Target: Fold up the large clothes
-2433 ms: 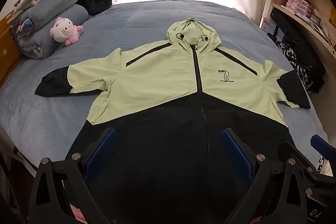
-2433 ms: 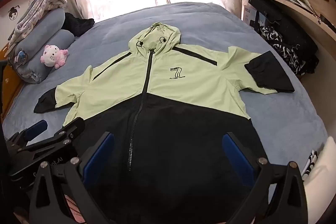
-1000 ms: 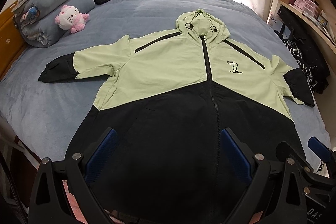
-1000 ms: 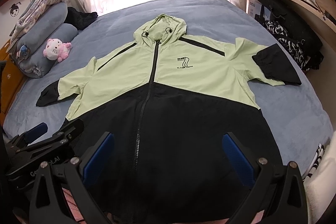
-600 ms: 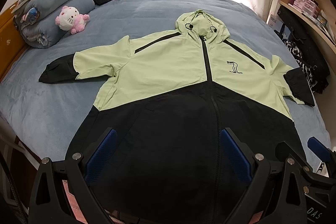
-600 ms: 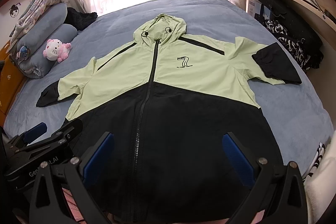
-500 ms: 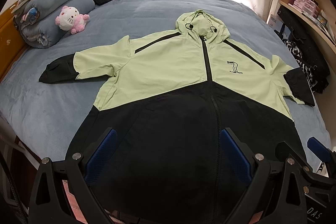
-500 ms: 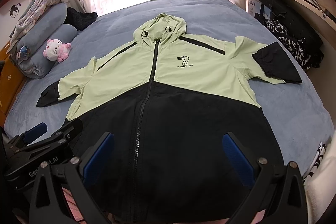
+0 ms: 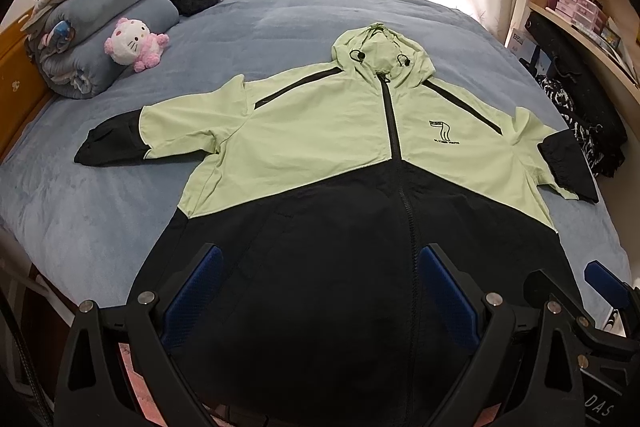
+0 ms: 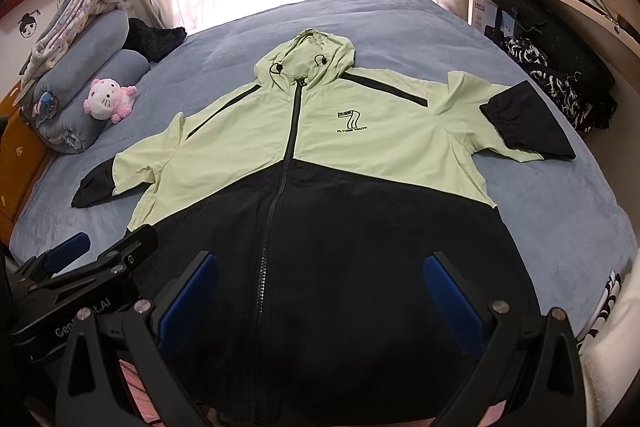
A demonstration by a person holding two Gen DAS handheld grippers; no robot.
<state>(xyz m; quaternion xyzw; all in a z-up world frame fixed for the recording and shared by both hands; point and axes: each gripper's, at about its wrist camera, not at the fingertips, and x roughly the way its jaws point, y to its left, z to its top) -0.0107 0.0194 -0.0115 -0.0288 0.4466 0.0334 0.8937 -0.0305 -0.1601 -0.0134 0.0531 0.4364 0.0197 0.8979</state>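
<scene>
A: Left wrist view: has the jacket (image 9: 320, 163) moved?
B: No. It remains flat, zipped, on the bed (image 9: 100, 211).
A: Grippers?
B: Left gripper (image 9: 320, 291) and right gripper (image 10: 320, 291) stay spread, empty, above the hem.

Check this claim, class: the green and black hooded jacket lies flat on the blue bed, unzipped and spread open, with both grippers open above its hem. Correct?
One thing is wrong: the jacket is zipped shut, as the right wrist view shows. It does lie flat on the bed, with the left gripper and right gripper open above its hem.
</scene>
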